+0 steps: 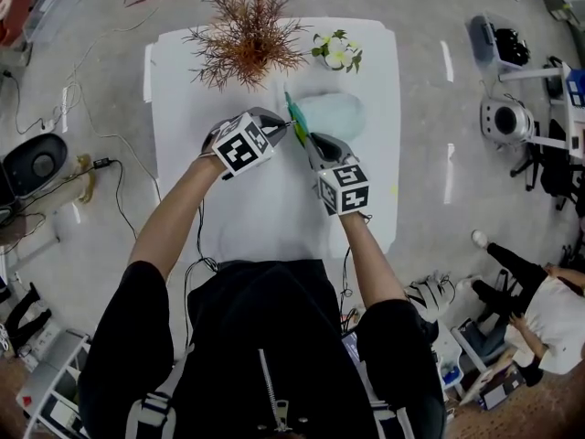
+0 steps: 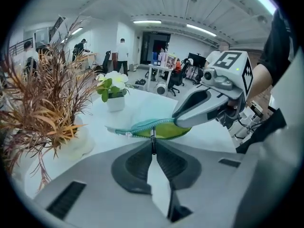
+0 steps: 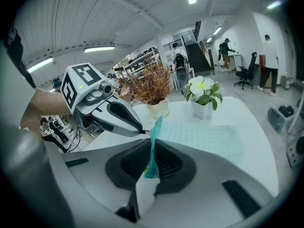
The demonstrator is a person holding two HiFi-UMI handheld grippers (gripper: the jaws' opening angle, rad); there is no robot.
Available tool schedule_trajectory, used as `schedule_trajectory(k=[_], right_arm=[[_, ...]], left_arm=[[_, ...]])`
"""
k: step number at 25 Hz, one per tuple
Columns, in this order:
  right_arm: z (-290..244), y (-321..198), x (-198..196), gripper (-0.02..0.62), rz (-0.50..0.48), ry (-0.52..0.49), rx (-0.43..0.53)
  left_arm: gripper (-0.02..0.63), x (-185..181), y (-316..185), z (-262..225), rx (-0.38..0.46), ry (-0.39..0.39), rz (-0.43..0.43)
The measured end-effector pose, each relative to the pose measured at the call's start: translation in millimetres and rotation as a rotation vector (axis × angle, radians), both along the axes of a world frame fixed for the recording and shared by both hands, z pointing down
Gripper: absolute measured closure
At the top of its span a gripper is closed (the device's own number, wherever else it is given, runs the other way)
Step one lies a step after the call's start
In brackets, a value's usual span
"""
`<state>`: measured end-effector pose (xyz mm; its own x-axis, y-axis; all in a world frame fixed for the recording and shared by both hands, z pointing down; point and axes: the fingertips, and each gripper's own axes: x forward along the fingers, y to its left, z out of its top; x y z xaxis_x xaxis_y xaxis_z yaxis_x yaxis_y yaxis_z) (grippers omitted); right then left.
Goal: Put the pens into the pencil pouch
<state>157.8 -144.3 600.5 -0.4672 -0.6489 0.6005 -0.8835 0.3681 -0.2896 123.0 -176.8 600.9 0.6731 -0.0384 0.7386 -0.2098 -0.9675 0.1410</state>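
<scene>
Pencil pouch (image 1: 336,117), teal, lies just above centre of the head view on the white table (image 1: 274,208). Its zip edge runs up and down the frame. My left gripper (image 1: 285,126) is pinched on the zipper pull (image 2: 152,136). My right gripper (image 1: 309,141) is clamped on the pouch edge just below it. Closed zip stretches toward the upper frame, so I judge the pull goes that way. The mouth shows yellow-green lining. I see no pens.
</scene>
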Motion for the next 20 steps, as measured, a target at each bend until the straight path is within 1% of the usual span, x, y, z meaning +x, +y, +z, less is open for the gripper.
schedule_trajectory(k=[13,17,20], right_arm=[[-3,0,-4,0.558,-0.008,-0.024,-0.002],[-4,1,-4,0.558,-0.01,-0.048,0.004],[-5,0,-3,0.558,-0.006,-0.067,0.005]], left_arm=[[0.56,22,-5,7,-0.035,0.058,-0.062],[0.56,28,-8,5,-0.029,0.091,-0.079],[0.559,30,-10,6,-0.032,0.121,-0.113]])
